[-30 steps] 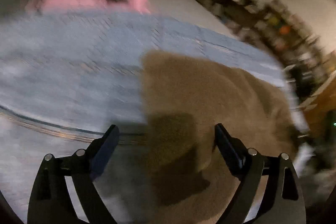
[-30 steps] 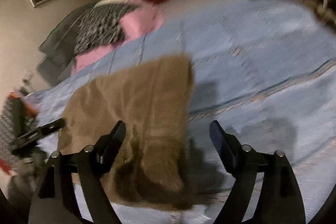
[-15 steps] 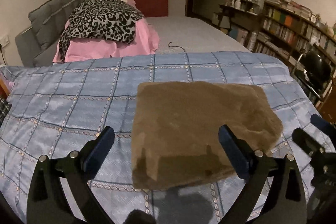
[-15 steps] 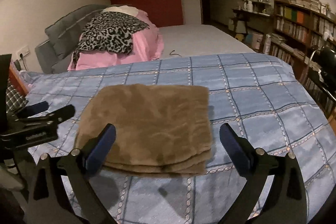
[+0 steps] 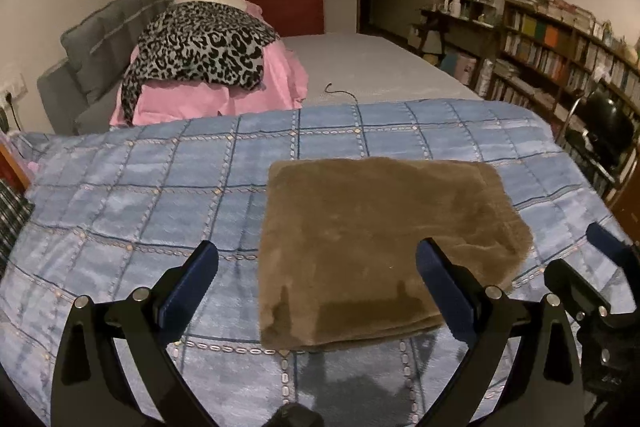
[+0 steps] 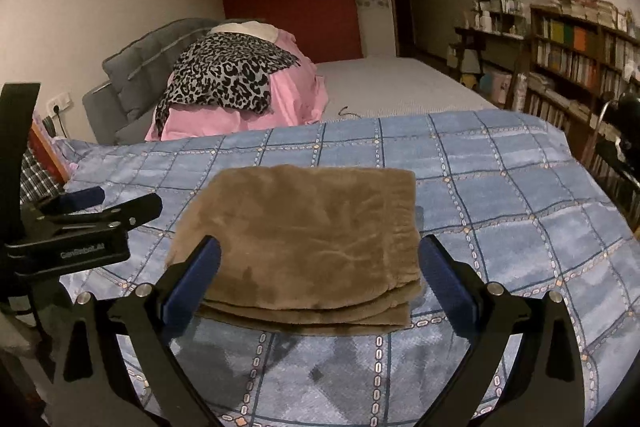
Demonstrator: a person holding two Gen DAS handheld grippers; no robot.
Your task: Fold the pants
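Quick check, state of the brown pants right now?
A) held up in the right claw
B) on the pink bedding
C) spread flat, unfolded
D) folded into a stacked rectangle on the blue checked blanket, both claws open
D: the pants lie in stacked layers on the blanket, with left claw and right claw open and holding nothing.

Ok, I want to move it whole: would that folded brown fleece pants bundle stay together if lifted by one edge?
Probably not: the folded brown fleece pants show loose stacked layers at the near edge, so they would likely flop open. Plush pile suggests light, grippy fabric, unlikely to slide on the blue checked quilt.
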